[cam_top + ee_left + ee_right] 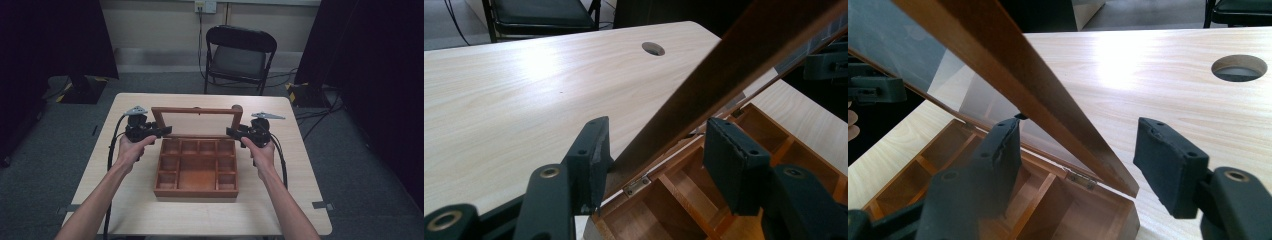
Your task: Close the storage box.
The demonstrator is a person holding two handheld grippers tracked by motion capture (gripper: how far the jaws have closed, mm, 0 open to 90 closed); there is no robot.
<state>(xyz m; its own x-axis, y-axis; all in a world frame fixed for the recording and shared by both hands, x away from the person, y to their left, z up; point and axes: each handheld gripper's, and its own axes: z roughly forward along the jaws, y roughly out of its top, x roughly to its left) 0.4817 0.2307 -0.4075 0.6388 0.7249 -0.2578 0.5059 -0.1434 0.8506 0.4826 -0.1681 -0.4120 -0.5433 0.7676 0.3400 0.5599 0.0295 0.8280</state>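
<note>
A brown wooden box (196, 191) with several compartments sits mid-table, its glass-paned lid (196, 110) raised on hinges at the far side. My left gripper (162, 131) is at the lid's left rail and my right gripper (231, 132) at its right rail. In the left gripper view the lid rail (724, 70) slants between the jaws of the open left gripper (659, 157), close to the left-hand jaw, above the box (774, 135). In the right gripper view the lid rail (1013, 75) passes between the spread jaws of the right gripper (1083, 160), over the box (938, 150).
The light wooden table (140, 210) has a round cable hole (653, 48) near its far edge, seen also as the hole (1239, 67). A black folding chair (240, 52) stands beyond the table. Dark curtains hang at both sides.
</note>
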